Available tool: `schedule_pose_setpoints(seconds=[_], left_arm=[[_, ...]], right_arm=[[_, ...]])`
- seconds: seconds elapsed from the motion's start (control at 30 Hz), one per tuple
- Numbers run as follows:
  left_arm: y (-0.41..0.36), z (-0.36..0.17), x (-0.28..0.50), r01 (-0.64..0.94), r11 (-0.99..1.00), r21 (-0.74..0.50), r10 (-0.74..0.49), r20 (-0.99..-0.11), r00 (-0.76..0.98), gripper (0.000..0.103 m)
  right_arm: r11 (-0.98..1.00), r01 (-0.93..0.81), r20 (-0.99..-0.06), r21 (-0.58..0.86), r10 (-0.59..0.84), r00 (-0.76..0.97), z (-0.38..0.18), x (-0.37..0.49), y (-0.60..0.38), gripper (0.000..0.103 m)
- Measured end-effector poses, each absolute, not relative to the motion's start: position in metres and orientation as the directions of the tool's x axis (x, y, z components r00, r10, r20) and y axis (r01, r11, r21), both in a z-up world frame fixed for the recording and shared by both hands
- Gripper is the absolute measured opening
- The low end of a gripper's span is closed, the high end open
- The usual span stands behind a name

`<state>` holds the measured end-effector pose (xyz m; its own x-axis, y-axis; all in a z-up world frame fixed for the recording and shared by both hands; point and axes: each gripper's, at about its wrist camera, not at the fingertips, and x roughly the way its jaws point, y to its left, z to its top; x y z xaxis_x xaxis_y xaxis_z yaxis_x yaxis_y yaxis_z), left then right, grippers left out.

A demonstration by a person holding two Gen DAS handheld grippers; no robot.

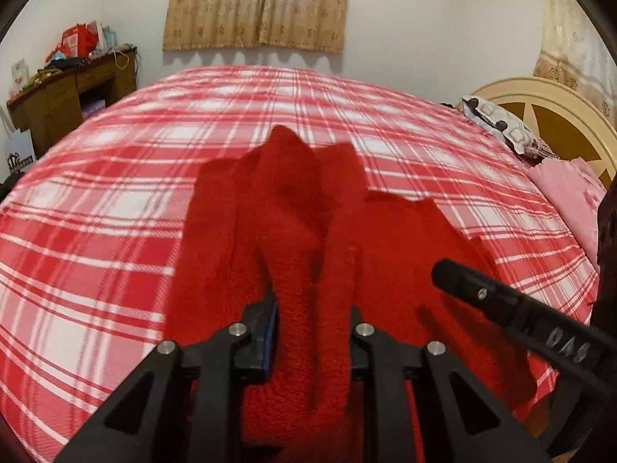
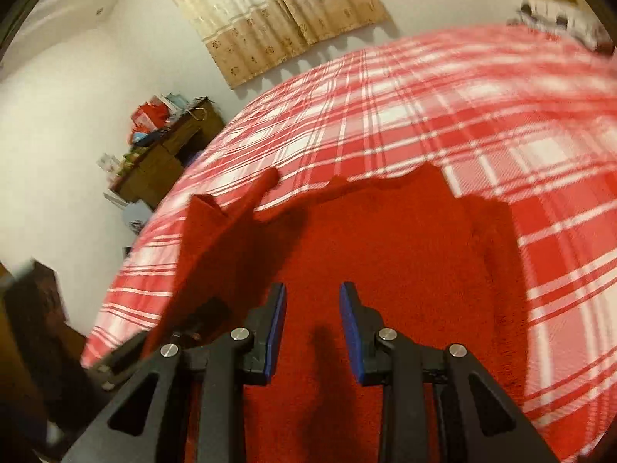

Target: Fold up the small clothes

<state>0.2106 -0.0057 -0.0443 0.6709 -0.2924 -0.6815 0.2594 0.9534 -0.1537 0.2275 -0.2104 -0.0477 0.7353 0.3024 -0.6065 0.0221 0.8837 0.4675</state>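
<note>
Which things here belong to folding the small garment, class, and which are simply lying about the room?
Part of the job:
red garment
left gripper, clamped on a fold of it
right gripper, open above it
plaid bedspread it lies on

Lying about:
curtain
cluttered wooden desk
patterned pillow
headboard

Red fleece garment [image 1: 308, 231] — bunched, lifted

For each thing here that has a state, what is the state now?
left gripper: shut on the red garment
red garment: partly lifted and bunched at the left, the rest spread on the bed
right gripper: open, holding nothing, above the garment
curtain: drawn closed
</note>
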Motion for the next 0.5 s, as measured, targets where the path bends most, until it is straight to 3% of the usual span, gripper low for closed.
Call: schedule_pose_setpoints(seconds=[0.1,0.13,0.2,0.5], left_arm=[[-0.009,-0.044,0.208,0.262,0.953,-0.151,-0.293,-0.677,0.676,0.021],[-0.01,-0.045,0.208,0.264,0.954,-0.141,-0.288,-0.677,0.678,0.022],[-0.014,-0.046,0.207,0.266,0.955,-0.128,-0.281,-0.675,0.682,0.021],[-0.008,-0.05,0.196,0.274,0.947,-0.17,-0.318,-0.632,0.707,0.022]], right_arm=[[0.833,0.003,-0.577,0.553,0.38,0.723,-0.049,0.233,-0.216,0.053],[0.815,-0.01,-0.557,0.579,0.404,0.725,-0.047,0.236,-0.217,0.055],[0.802,-0.049,-0.543,0.595,0.446,0.712,-0.042,0.245,-0.21,0.055],[0.833,-0.194,-0.655,0.519,0.533,0.536,-0.04,0.311,-0.154,0.055]])
